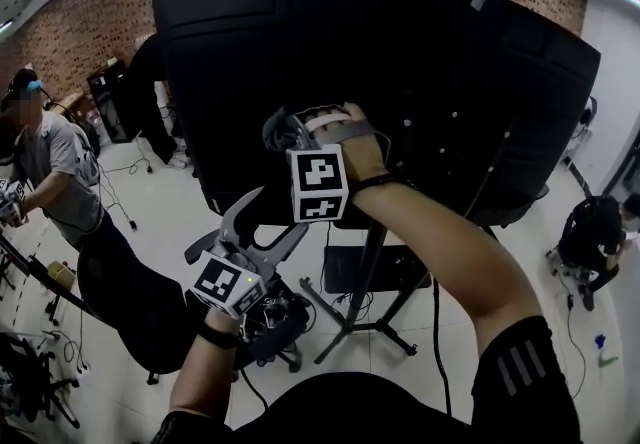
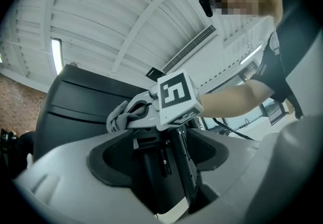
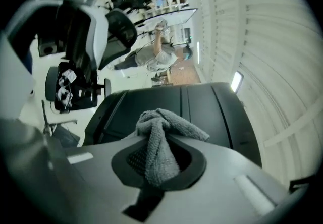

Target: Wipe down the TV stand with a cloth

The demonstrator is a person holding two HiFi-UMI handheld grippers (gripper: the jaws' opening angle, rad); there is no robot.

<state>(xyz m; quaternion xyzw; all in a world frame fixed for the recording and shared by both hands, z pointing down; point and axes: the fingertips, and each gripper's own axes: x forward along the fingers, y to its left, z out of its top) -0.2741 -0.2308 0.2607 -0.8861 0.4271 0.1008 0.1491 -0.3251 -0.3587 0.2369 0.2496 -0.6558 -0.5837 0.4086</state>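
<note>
Head view: our right gripper (image 1: pixel 298 132) carries the cloth (image 1: pixel 280 127) just ahead of its jaws, by the TV's back (image 1: pixel 400 42), with the TV stand (image 1: pixel 368 277) below. Left gripper view: our left gripper (image 2: pixel 159 160) gapes empty. Right gripper view: the jaws pinch a bunched fold; we judge a hard swipe could drag it free.

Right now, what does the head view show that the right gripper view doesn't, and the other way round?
Head view only: the left gripper, and the stand pole with its legs on the floor. Right gripper view only: a close look at the right gripper clamped on the grey cloth. Both: the black back of the TV.
</note>
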